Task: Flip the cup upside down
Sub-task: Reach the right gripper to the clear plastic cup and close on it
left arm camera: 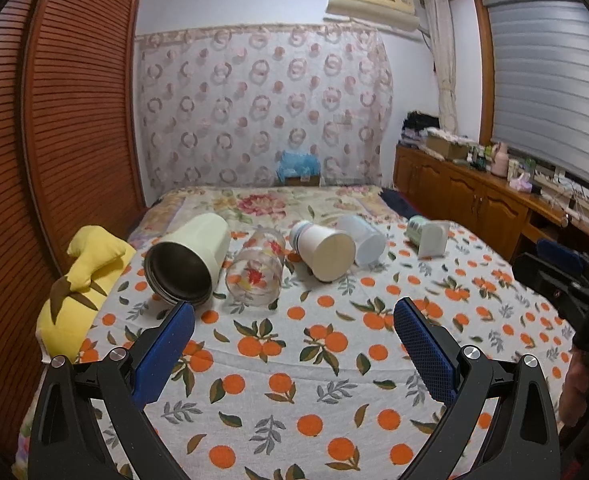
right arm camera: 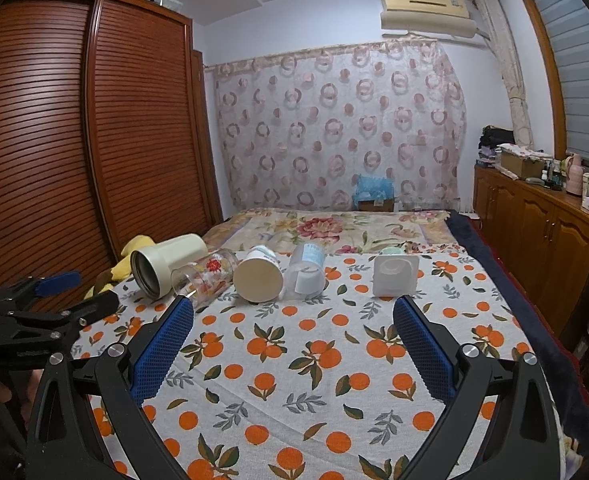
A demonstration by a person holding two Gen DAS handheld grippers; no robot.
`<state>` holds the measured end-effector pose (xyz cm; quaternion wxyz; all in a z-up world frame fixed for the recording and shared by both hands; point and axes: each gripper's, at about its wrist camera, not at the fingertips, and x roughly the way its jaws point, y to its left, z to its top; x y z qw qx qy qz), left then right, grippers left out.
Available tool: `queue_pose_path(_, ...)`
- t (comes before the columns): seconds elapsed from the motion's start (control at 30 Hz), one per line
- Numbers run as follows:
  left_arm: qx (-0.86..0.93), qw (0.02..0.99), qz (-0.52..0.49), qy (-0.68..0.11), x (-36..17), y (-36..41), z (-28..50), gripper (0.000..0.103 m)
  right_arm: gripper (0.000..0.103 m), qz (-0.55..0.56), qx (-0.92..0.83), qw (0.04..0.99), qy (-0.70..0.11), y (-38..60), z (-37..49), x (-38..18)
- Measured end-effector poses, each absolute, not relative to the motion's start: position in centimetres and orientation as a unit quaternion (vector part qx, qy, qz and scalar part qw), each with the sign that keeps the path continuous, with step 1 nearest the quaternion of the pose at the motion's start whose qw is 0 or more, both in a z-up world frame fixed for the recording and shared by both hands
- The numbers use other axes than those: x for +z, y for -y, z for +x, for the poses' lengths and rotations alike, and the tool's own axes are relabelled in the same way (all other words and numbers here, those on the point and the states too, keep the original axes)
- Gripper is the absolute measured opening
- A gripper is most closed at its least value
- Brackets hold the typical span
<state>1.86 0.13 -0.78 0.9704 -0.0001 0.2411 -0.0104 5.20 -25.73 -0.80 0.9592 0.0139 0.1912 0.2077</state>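
Five cups are lying on their sides in a row across the orange-print sheet (left arm camera: 294, 364) of the bed, and which one I am meant to flip I cannot tell. From my left: a cream steel-lined tumbler (left arm camera: 188, 262) with its dark mouth facing me, a clear glass (left arm camera: 256, 270) with red flowers just beside it, a white paper-looking cup (left arm camera: 322, 250) showing its base, a translucent plastic cup (left arm camera: 360, 240), and, set apart to the right, a pale green cup (right arm camera: 395, 276) with a square white base.

I am judging the glass as slippery and breakable, though the soft bed is forgiving; the tumbler as the heaviest and stiffest; the paper and plastic ones as light and easy to crush, so I would be pinching gently across the body near the middle. All may roll on the bedding.

The plastic cup is carrying a bluish label, too blurred to read.

My left hand-held gripper (left arm camera: 294, 316) and right hand-held gripper (right arm camera: 294, 314) are both hanging spread wide, grasping nothing, well short of the row.
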Motion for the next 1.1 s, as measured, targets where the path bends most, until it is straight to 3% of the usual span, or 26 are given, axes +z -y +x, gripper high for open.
queue_pose_path(0.43,-0.053,0.959,0.017,-0.280,-3.1,-1.3,6.0,0.097,0.085,-0.035,0.243,0.932,-0.266,22.8,12.1,-0.7)
queue_pose_path(1.1,-0.067,0.954,0.033,-0.291,-1.5,-2.6,11.8,0.097,0.073,-0.062,0.224,0.879,-0.416,18.4,28.7,-3.3)
